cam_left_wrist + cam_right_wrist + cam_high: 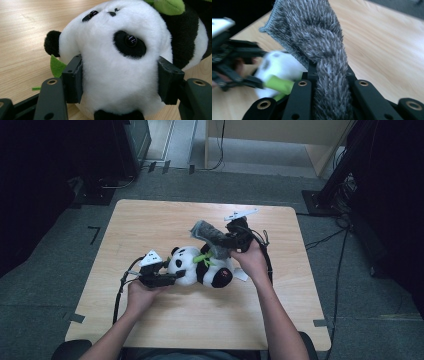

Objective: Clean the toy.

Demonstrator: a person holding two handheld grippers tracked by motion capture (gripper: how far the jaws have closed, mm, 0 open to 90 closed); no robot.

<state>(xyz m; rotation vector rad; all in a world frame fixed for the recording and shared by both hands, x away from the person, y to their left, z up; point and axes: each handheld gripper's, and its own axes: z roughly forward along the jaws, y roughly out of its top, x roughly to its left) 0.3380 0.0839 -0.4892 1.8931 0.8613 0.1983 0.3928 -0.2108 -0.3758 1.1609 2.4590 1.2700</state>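
The left gripper point(120, 83) has both black jaws squeezed into the sides of a plush panda's head point(117, 57), the white fur bulging between them. Green felt leaf point(57, 67) pokes out beside one jaw, another green bit point(170, 6) up top. Wooden table point(25, 32) underneath.

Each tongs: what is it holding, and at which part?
The left tongs clamp the panda toy by the sides of its head. The right tongs pinch the grey fuzzy cloth at its bunched lower end.
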